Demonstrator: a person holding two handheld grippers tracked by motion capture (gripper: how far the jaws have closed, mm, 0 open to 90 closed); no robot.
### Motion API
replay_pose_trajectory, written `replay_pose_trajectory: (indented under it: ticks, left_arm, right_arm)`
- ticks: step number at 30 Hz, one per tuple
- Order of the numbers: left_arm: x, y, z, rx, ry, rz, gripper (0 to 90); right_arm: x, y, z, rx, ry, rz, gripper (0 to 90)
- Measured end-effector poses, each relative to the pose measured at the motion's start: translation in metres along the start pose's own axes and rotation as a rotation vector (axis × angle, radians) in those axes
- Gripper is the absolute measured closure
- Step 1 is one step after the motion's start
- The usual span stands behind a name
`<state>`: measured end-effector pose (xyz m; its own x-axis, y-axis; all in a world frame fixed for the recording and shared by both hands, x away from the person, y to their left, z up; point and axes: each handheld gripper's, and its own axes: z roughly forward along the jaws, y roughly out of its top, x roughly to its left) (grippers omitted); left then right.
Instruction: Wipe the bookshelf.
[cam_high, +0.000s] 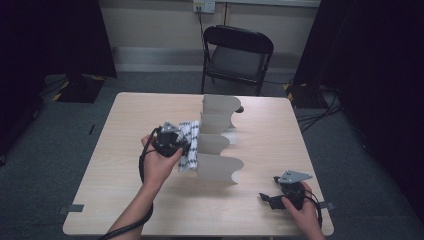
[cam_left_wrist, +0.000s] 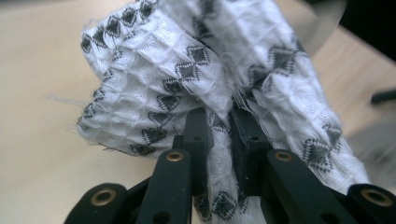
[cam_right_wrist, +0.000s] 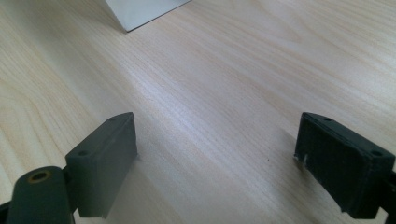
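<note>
Over the table (cam_high: 125, 200), the raised left tool (cam_left_wrist: 219, 135) pinches a patterned cloth (cam_left_wrist: 177, 79); right tool (cam_right_wrist: 215, 158) gapes.

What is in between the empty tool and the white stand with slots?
Nothing. In the high view, bare table separates the right tool from the white stand.

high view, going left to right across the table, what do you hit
left gripper shut on the black-and-white patterned cloth → white divider rack with its curved panels → bare stretch of the wooden table → right gripper, jaws open, resting near the front right corner
</note>
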<state>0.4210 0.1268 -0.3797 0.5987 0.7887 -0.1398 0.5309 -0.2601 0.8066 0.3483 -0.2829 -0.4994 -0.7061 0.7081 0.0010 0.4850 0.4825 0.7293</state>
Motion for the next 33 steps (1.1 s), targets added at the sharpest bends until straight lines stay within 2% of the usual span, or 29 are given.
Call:
replay_pose_trajectory:
  ticks: [1,5,12,14,17,20,22,23,27,30,31,32,33]
  left_arm:
    - [-0.003,0.007,0.001,-0.001,-0.007,0.012,78.0]
    - [-0.005,0.003,0.01,0.013,-0.01,0.009,77.8]
    - [0.0,-0.031,0.036,0.077,-0.035,-0.034,77.8]
    - [0.0,-0.039,0.04,0.083,-0.042,-0.053,77.8]
    - [0.001,-0.05,0.044,0.1,-0.044,-0.047,77.8]
    - [-0.002,-0.062,0.048,0.113,-0.04,-0.063,77.6]
    - [-0.003,-0.07,0.048,0.138,-0.038,-0.054,77.4]
    - [-0.005,-0.077,0.049,0.165,-0.037,-0.034,76.7]
    - [-0.008,-0.087,0.048,0.167,-0.027,-0.025,74.5]
    - [-0.008,-0.092,0.044,0.16,-0.017,-0.01,66.3]
    - [-0.005,-0.091,0.038,0.156,0.013,0.031,54.4]
    - [-0.005,-0.091,0.038,0.156,0.013,0.031,51.2]
    - [-0.003,-0.088,0.031,0.132,0.008,0.017,49.8]
  right_arm:
    - [0.0,0.0,0.0,0.0,0.0,0.0,12.0]
    - [0.0,0.0,0.0,0.0,0.0,0.0,12.0]
    - [0.0,0.0,0.0,0.001,0.001,0.001,12.1]
    - [0.0,0.0,0.0,0.0,0.0,0.0,12.1]
    - [0.0,0.0,0.0,0.0,0.0,0.0,12.0]
    - [0.0,0.0,0.0,0.0,0.0,0.0,12.0]
    - [0.0,0.0,0.0,0.0,0.0,0.0,12.0]
    - [0.0,0.0,0.0,0.0,0.0,0.0,12.1]
    - [0.0,0.0,0.0,0.0,0.0,0.0,12.0]
    - [0.0,0.0,0.0,0.0,0.0,0.0,12.0]
    - [0.0,0.0,0.0,0.0,0.0,0.0,12.0]
    - [0.0,0.0,0.0,0.0,0.0,0.0,12.0]
    - [0.0,0.0,0.0,0.0,0.0,0.0,12.0]
